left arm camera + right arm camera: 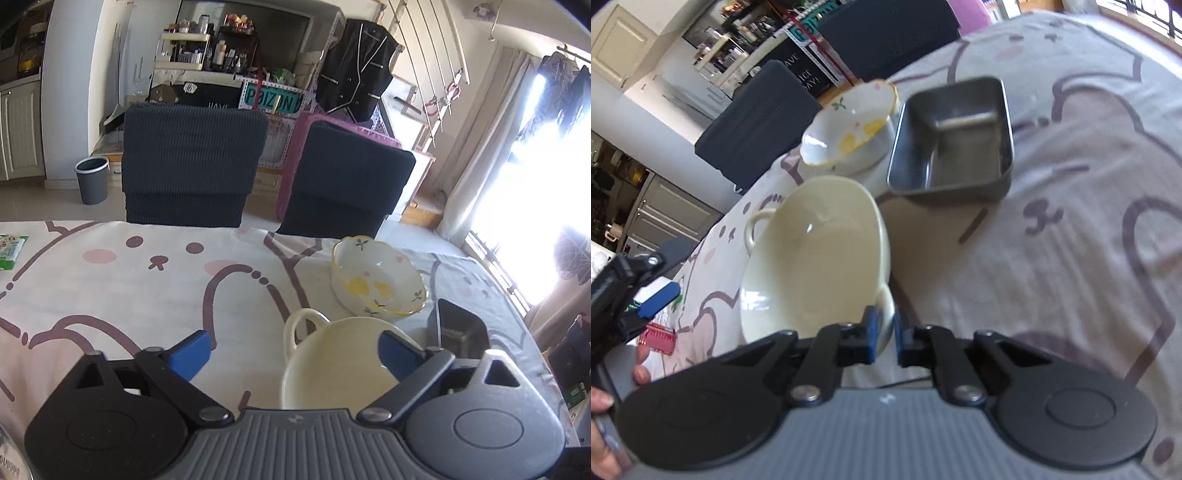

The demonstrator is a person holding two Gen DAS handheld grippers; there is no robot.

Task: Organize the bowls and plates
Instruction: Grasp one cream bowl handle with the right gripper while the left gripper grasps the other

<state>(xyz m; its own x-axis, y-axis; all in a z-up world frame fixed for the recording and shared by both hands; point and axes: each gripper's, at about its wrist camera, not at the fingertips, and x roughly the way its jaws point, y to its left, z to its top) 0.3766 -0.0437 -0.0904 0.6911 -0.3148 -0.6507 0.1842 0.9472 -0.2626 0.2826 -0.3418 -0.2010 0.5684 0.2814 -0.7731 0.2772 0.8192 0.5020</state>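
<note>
My right gripper (884,338) is pinched onto the near handle of the cream two-handled bowl (812,258). My left gripper (295,354) gapes wide, empty, bowl just ahead; flowered bowl (849,125) lies beyond.

Both wrist views close, angled down – sharing cream bowl (332,354), tablecloth (110,280)

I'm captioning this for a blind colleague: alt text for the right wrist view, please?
The right hand-held gripper is shut on the near handle of a cream two-handled bowl on a cartoon-print tablecloth. Behind it sit a floral bowl and an empty metal tray.
</note>
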